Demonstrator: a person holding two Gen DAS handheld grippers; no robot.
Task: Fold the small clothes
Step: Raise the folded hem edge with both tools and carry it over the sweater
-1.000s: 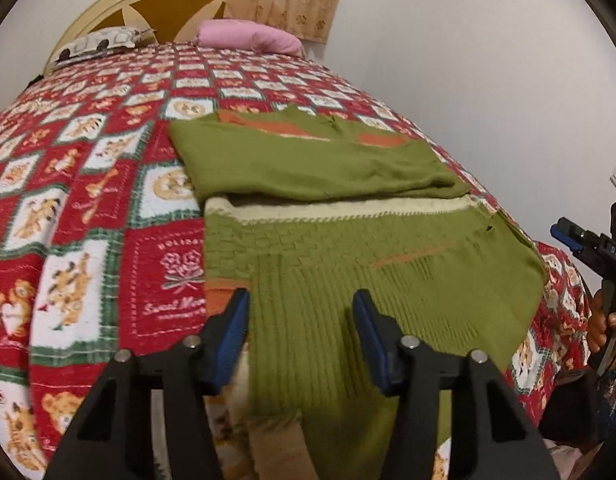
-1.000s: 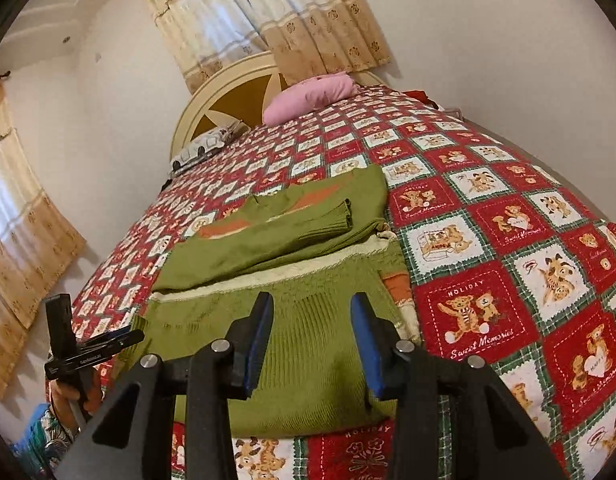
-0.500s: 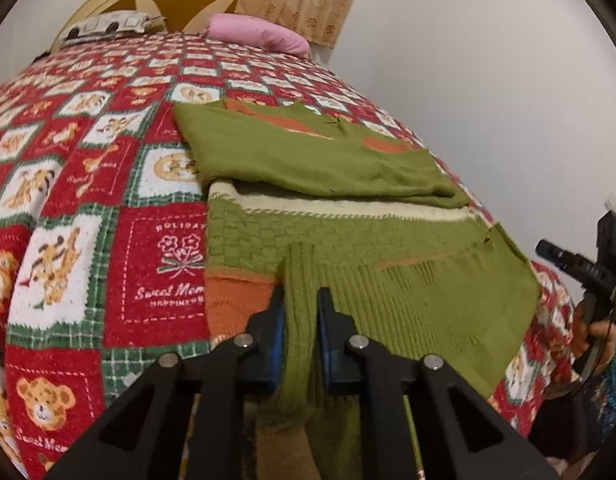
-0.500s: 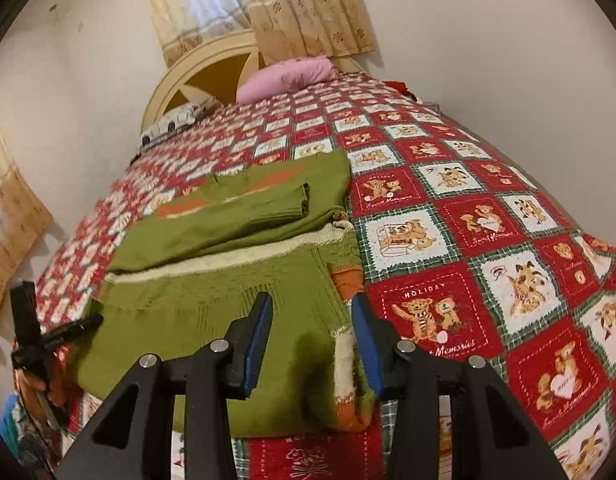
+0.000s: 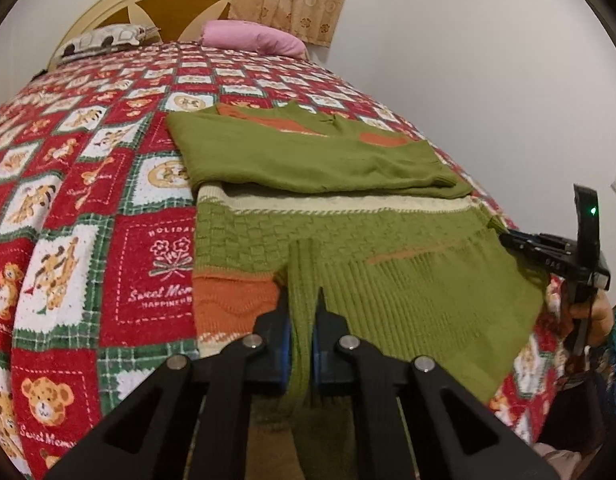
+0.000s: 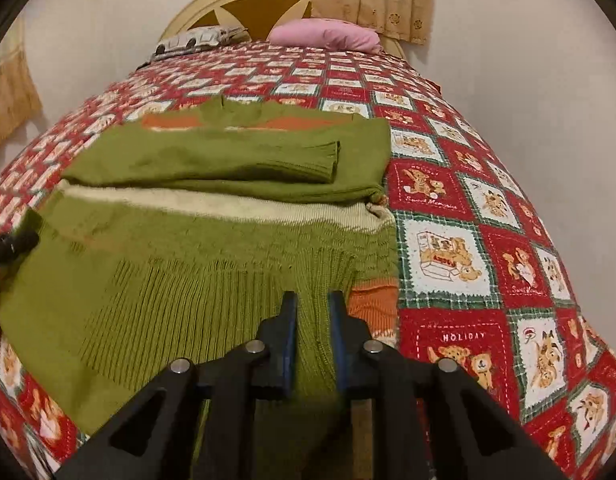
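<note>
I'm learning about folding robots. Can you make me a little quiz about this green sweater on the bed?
1. True or false: the left hand-held gripper is shut on the green sweater.
2. Which colour is the pillow by the headboard: A blue, B pink, C yellow?
3. Fill in: a band of ____ cloth runs across the sweater just under its folded sleeves.

Key: 1 true; the right hand-held gripper grips the sweater too. 2 B. 3 cream.

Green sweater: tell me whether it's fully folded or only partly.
Only partly. The green sweater has its sleeves folded across the top, but its ribbed lower body lies spread flat, hem pinched by the left gripper and right gripper.
</note>
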